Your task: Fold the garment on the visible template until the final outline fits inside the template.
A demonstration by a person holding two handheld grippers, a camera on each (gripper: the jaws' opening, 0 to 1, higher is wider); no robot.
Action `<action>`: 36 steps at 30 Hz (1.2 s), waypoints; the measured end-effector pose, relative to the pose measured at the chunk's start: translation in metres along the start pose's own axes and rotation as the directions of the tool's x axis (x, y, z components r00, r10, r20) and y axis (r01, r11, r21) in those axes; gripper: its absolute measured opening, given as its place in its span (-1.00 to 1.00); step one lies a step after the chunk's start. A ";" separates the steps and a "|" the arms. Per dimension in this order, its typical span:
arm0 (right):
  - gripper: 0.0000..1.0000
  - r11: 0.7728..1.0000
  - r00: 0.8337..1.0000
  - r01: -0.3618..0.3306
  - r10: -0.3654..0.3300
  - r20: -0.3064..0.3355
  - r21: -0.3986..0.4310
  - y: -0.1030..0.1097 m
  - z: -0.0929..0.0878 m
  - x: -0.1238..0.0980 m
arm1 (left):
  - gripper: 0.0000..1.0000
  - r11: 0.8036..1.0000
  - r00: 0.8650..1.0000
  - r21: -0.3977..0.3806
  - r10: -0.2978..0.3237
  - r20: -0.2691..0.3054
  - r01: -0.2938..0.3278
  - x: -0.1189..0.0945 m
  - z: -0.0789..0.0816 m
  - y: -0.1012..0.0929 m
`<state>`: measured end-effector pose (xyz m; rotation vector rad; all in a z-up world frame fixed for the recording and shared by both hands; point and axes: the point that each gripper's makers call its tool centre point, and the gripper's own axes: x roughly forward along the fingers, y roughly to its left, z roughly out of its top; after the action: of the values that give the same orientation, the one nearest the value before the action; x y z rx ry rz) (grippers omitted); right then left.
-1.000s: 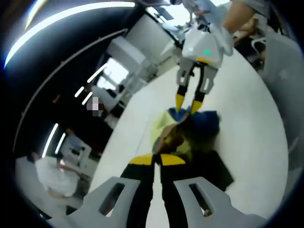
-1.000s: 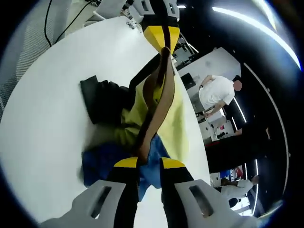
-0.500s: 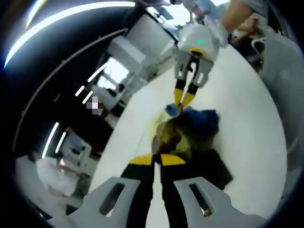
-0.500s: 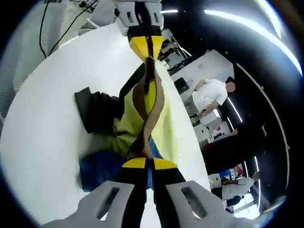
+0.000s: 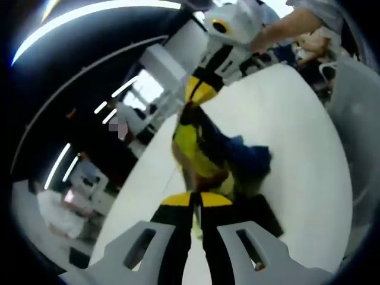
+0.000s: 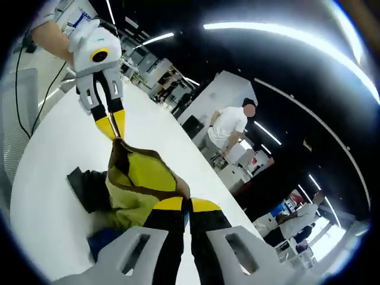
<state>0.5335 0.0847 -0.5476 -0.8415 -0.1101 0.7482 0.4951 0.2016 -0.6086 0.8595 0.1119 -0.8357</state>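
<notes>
I have the garment [image 6: 139,178] pinched in both grippers, lifted off the white table [image 6: 53,178]; left gripper [image 5: 196,199] and right gripper [image 6: 189,205] each clamp 1 edge; it looks light, limp, sagging; I'd hold corners, not mid-cloth.

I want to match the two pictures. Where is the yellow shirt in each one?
Left gripper view: the yellow shirt hangs in the middle, stretched from the left gripper up to the right gripper.
Right gripper view: it sits at lower middle-left, pinched at both ends.
Shared landmark: the white table under it.
</notes>
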 end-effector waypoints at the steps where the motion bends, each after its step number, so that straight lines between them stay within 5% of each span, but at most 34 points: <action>1: -0.95 1.000 1.000 0.003 -0.003 0.004 0.001 -0.003 0.002 -0.001 | -1.00 1.000 1.000 -0.010 0.001 0.007 -0.001 0.000 0.001 0.000; 18: -0.96 0.998 0.995 0.046 -0.042 0.094 -0.038 -0.047 0.057 -0.003 | -0.97 0.993 0.990 -0.091 0.079 0.115 -0.069 -0.019 0.036 0.012; 25: -0.95 0.997 0.993 0.045 -0.039 0.112 -0.056 -0.049 0.072 -0.003 | -0.92 0.989 0.992 -0.128 0.081 0.095 -0.068 -0.016 0.031 0.004; 36: -0.95 0.997 0.992 0.051 -0.044 0.118 -0.057 -0.053 0.076 -0.007 | -0.89 0.991 0.998 -0.115 0.066 0.011 -0.064 0.003 -0.001 -0.008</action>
<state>0.5291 0.1057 -0.4572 -0.8486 -0.2569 0.7526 0.4917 0.1982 -0.6156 0.7449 0.1173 -0.7671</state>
